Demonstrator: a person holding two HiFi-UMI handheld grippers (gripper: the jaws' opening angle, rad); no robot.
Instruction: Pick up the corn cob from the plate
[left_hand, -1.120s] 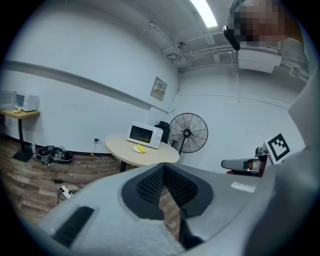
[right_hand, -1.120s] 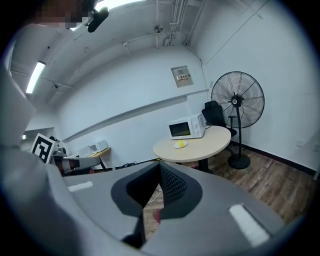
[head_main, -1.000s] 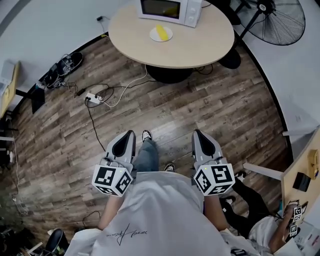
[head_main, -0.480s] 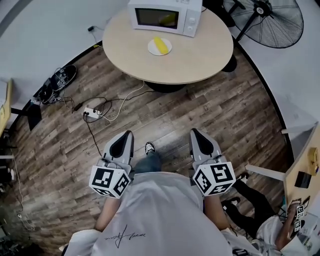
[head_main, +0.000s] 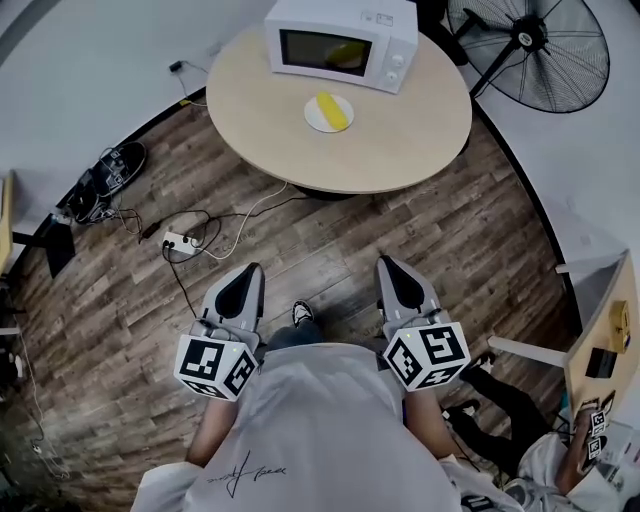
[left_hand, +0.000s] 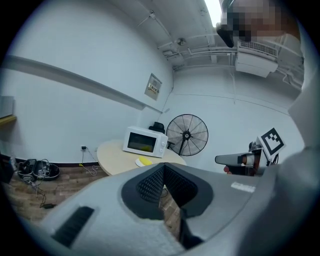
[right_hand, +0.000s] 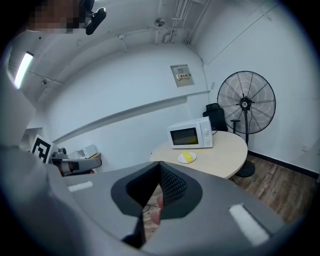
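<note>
While the left gripper (head_main: 252, 272) hangs low with jaws together on nothing, the corn cob (head_main: 331, 110) lies well ahead on a white plate (head_main: 313, 119) on the round table (head_main: 400, 140), just before the microwave (head_main: 340, 45). It looks light, stiff and round, apt to roll, so a hold across its middle seems best. The right gripper (head_main: 386, 264) is likewise closed and empty.
</note>
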